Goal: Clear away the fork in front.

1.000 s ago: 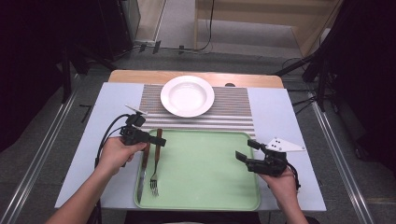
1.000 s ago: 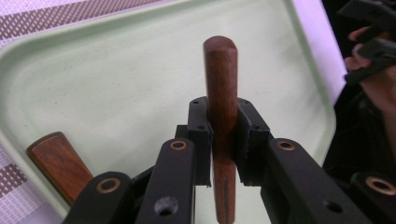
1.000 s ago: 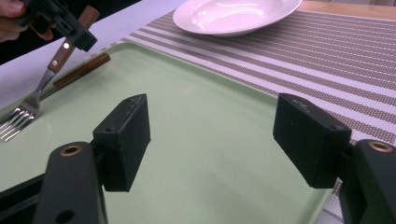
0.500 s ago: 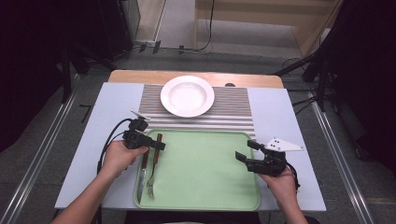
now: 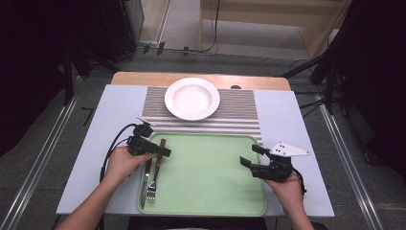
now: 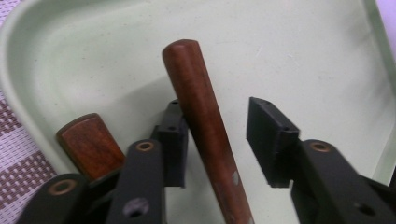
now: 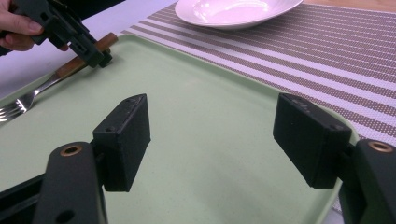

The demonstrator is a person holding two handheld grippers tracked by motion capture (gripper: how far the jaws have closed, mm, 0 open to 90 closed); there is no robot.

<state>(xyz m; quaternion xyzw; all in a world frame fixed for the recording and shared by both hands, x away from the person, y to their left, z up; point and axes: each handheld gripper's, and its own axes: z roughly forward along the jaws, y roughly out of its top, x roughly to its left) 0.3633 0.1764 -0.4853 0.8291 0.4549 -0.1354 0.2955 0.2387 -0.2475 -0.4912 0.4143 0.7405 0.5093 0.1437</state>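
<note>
A wooden-handled fork (image 5: 152, 188) lies along the left side of the green tray (image 5: 206, 172), beside a second utensil with a wooden handle (image 6: 88, 144). My left gripper (image 5: 163, 152) is over the handles. Its jaws have just been opening and now stand open around the fork's handle (image 6: 196, 93): the handle runs close by the left pad (image 6: 173, 140) and clear of the right pad. My right gripper (image 5: 250, 156) hovers open over the tray's right part, with nothing between its pads (image 7: 128, 135). It looks across the tray at the fork (image 7: 28, 98) and the left gripper (image 7: 93, 53).
A white plate (image 5: 191, 98) sits on a striped placemat (image 5: 239, 115) beyond the tray, also seen from the right gripper as the plate (image 7: 233, 11). The tray's raised rim (image 7: 299, 100) borders the mat. Pale table surface (image 5: 115, 110) flanks both sides.
The left gripper's jaws have spread apart and let go of the fork's handle, which now rests on the tray. The left hand shifted slightly. The right gripper has not moved.
</note>
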